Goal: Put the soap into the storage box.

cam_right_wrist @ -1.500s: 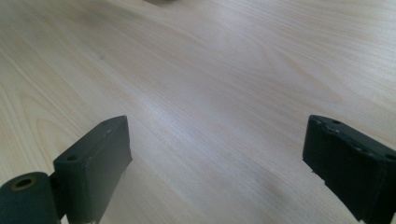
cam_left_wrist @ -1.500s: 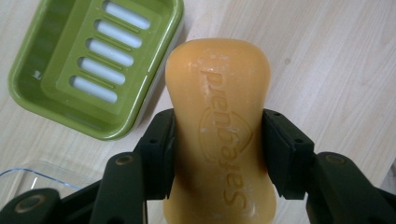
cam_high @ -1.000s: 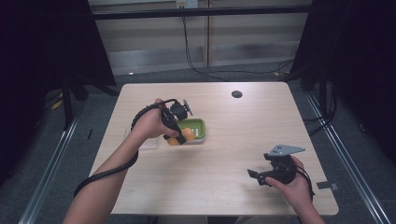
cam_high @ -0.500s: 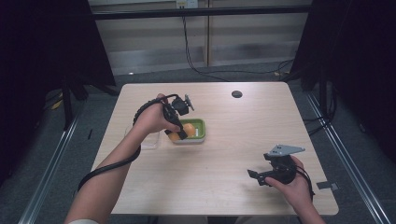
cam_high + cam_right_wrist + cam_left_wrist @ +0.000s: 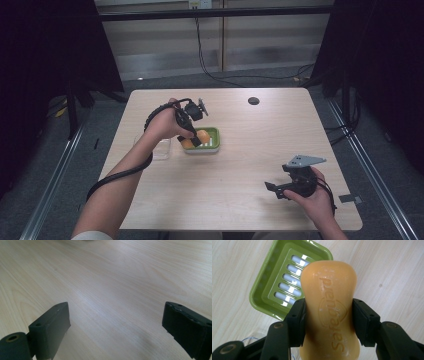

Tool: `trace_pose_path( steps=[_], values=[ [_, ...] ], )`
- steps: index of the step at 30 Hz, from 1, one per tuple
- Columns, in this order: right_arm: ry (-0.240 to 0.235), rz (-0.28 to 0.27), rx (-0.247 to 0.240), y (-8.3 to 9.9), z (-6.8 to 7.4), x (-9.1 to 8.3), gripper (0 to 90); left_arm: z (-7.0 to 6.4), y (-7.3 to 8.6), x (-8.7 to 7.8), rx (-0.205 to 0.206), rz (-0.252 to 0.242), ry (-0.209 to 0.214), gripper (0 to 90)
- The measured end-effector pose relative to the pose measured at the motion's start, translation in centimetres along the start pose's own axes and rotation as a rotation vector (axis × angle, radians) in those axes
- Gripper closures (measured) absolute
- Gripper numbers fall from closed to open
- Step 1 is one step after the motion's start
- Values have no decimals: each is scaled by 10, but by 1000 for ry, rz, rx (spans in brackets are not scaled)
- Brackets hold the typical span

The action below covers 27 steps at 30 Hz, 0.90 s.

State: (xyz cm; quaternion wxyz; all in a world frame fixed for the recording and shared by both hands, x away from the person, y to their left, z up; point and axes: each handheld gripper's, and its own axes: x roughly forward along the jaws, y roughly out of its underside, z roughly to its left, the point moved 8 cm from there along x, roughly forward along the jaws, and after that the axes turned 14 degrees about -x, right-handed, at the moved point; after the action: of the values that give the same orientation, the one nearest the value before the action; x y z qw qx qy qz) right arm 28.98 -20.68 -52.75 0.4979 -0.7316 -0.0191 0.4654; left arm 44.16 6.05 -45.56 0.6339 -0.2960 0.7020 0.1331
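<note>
The soap bar sits clamped at its narrow waist between the jaws of your left gripper, held above the green soap dish toward the upper left of the left gripper view. I judge it light and stiff but slick, so keep your grip at that pinched waist (the embossed face gives little purchase), where the flared ends should stop it sliding out. In the high view, a clear container lies just left of the dish at frame centre; mind it as you lower. Your right gripper, jaws wide apart, rests well clear at the lower right on the table.
</note>
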Motion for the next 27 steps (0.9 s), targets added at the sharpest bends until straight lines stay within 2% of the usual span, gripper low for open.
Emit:
trace_pose_path(
  steps=[1,2,3,5,7,8,10,12,13,14,15,17,18,20,23,24,25,27],
  values=[
    [0,0,0,0,0,0,75,1,-1,1,3,-3,-14,490],
    [-1,0,-1,0,0,0,75,1,-2,1,-11,-16,-11,490],
    [-5,2,-3,1,0,0,75,3,-3,1,6,-3,-12,490],
    [-5,3,-2,1,0,0,75,3,-4,2,-2,-13,-14,490],
    [-4,-1,1,0,0,0,75,5,-4,1,14,0,-18,491],
    [-3,-1,-4,1,-1,0,75,5,-6,2,-1,-13,-14,490],
    [-3,-3,2,0,-1,0,75,6,-6,1,10,3,-7,490],
    [-2,-2,-3,1,-1,0,75,5,-9,3,-16,-36,-15,491],
    [-2,-2,-5,1,-1,0,75,7,-8,2,10,-5,-17,490],
    [-1,-3,-2,1,-1,0,75,7,-9,3,-8,-19,-13,490],
    [-1,-3,-2,1,-1,0,75,8,-10,3,6,-15,-14,490],
    [-2,-3,-3,1,-1,0,75,6,-11,4,-6,-7,-9,490],
    [-2,-2,-4,1,-1,0,75,8,-11,4,7,-5,-21,490],
    [-2,0,-1,1,-1,0,75,8,-14,5,3,-14,-12,490],
    [-6,1,-10,2,-1,0,75,8,-15,7,2,-20,-21,490],
    [-6,3,-9,2,-1,0,75,9,-16,7,27,-6,-20,490],
    [-6,3,-9,2,-1,0,75,9,-16,7,27,-6,-20,490],
    [-4,3,-6,2,-1,0,76,9,-17,9,8,-21,-20,490]
  ],
)
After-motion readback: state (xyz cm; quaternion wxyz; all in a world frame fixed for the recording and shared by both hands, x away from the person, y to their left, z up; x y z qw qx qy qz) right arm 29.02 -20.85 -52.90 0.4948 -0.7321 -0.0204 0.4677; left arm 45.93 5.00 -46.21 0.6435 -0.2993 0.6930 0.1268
